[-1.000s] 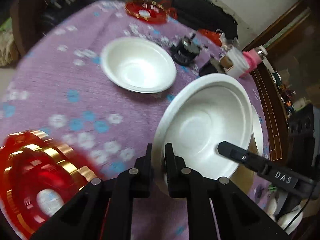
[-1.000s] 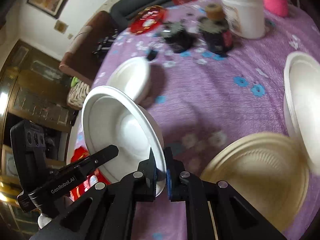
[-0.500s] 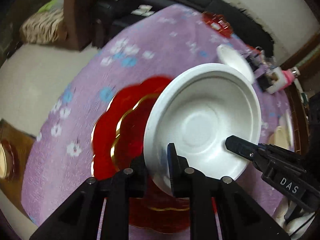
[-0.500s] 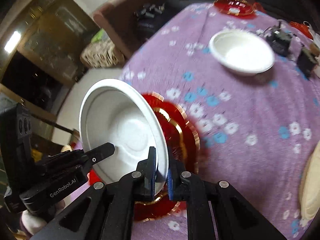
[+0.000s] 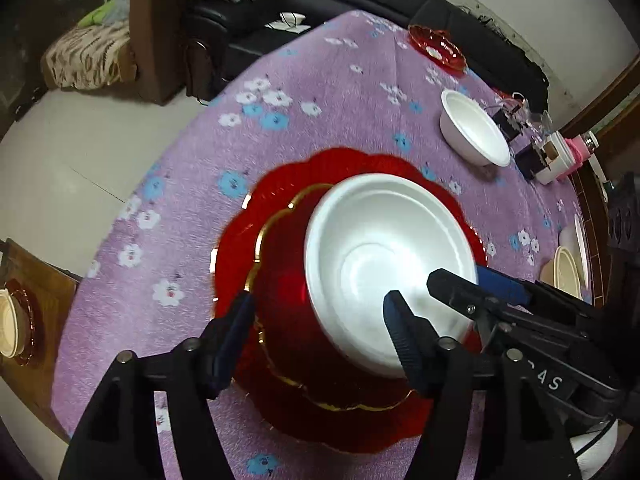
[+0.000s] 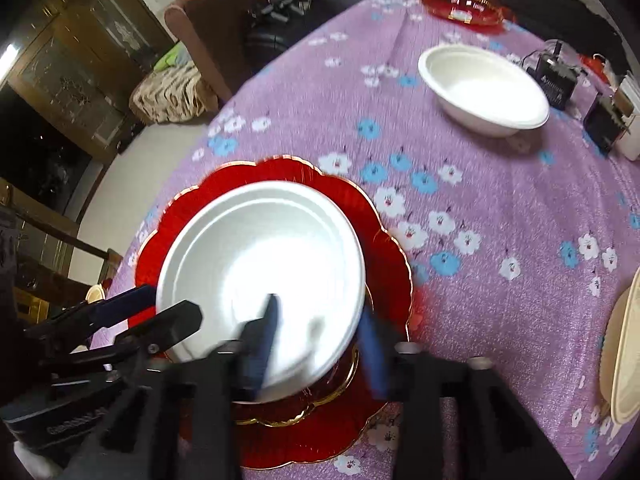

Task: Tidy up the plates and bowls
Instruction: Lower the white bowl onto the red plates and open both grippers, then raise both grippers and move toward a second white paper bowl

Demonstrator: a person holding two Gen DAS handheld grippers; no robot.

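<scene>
A white foam bowl (image 5: 384,264) rests on a red scalloped plate with gold trim (image 5: 280,280) on the purple flowered tablecloth; the bowl (image 6: 264,264) and the plate (image 6: 384,280) also show in the right wrist view. My left gripper (image 5: 320,328) is open, its fingers standing either side of the bowl's near rim. My right gripper (image 6: 320,324) is open too, blurred, straddling the rim on the other side. A second white bowl (image 6: 484,88) sits farther back.
A small red dish (image 6: 460,4) lies at the far table edge. Black gadgets (image 6: 556,76) and a white container (image 5: 556,160) stand at the right rear. Cream plates (image 6: 624,352) lie at the right. The table edge and floor are at left.
Both grippers carried the white bowl left over the red plate, set it down and opened. The bowl now lies on the plate instead of hanging tilted between the closed fingers.
</scene>
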